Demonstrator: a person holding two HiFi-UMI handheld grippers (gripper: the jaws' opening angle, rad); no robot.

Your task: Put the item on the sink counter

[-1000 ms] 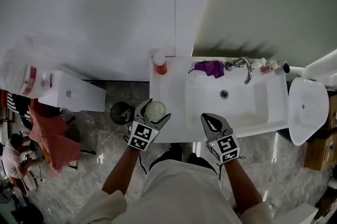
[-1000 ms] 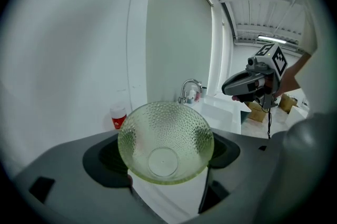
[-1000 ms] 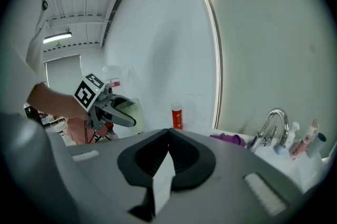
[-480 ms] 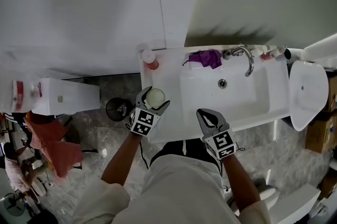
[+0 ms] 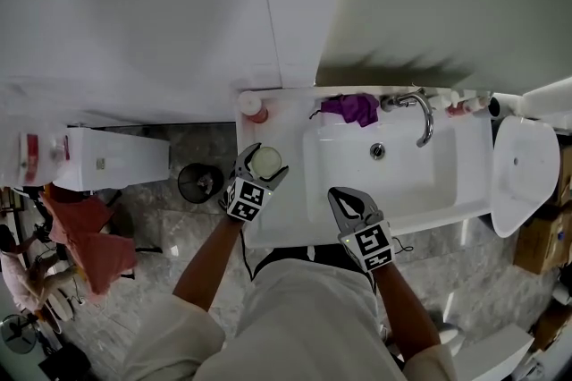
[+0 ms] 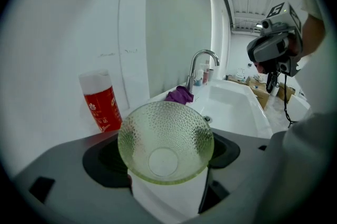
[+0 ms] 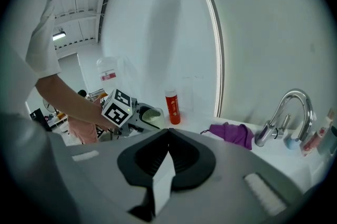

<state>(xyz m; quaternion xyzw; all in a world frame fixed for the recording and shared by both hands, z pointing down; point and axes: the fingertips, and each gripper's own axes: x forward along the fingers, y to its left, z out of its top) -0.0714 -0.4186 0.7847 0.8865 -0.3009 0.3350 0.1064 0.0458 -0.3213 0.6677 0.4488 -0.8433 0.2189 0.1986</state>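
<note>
We saw the left gripper [image 5: 265, 163] standing wide, its two jaws pressed against opposite sides of a pale green bowl [image 6: 166, 141] of dimpled glass. The bowl filled the gap between them, and its round base showed through the glass in the left gripper view. From the head view the bowl hung over the left part of the white sink counter [image 5: 273, 218], near that counter's left edge. We could not tell whether it touched the surface or was held just above it. The right gripper [image 5: 336, 195] had its jaws brought together with nothing between them. It sat over the front edge of the counter, just in front of the basin [image 5: 393, 182] and well apart from the bowl. At the back left corner of the counter stood a red bottle [image 5: 256, 108] with a white cap, upright and close to the wall. A purple cloth [image 5: 353, 109] lay bunched along the back edge, between the bottle and the curved metal tap [image 5: 420, 115]. A few small bottles [image 5: 460, 108] sat near the back right corner, too small for us to make out further. On the floor to the left of the counter stood a dark round bin [image 5: 198, 182].
</note>
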